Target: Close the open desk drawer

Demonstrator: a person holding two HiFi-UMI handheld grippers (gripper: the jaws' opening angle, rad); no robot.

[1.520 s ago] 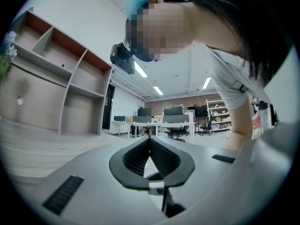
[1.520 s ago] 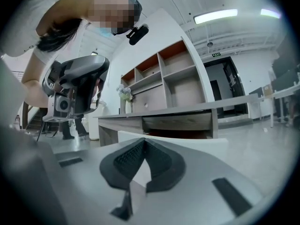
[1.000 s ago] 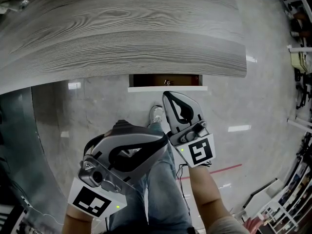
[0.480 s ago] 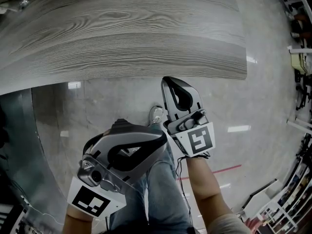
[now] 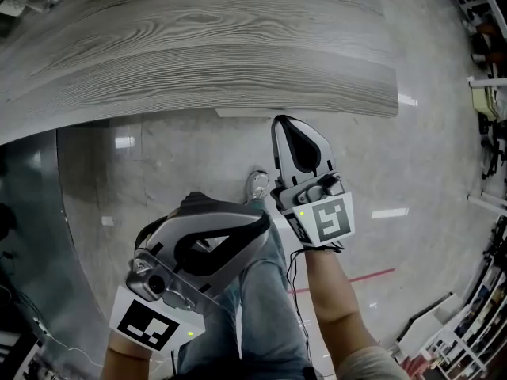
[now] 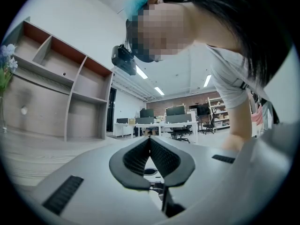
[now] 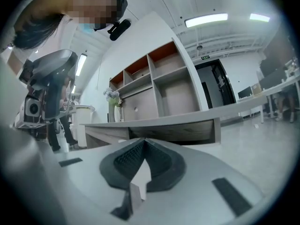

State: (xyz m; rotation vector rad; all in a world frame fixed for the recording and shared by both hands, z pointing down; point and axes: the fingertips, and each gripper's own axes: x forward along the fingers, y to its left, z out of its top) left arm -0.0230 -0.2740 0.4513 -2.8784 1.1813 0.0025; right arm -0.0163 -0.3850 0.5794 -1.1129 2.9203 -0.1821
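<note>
The drawer [image 5: 245, 113] sits under the near edge of the grey wood-grain counter [image 5: 198, 46]. Its long axis runs along that edge, left to right in the head view, with its front facing the person. Only a thin pale strip of it shows beyond the counter's lip, so its inside is hidden and it cannot be told whether it is fully in. The right gripper [image 5: 283, 125] points up the picture at that strip, its tip just beside the strip's right end; contact cannot be made out. In the right gripper view its jaws [image 7: 143, 140] are pressed together with nothing between them, and a brown wood-grain panel under the counter slab stands straight ahead. The left gripper [image 5: 257, 222] hangs well back over the person's jeans-clad leg [image 5: 265, 307], pointing right and slightly up; its view shows its jaws together and empty. A shoe [image 5: 255, 184] rests on the glossy floor [image 5: 182, 157] between the grippers and the counter.
</note>
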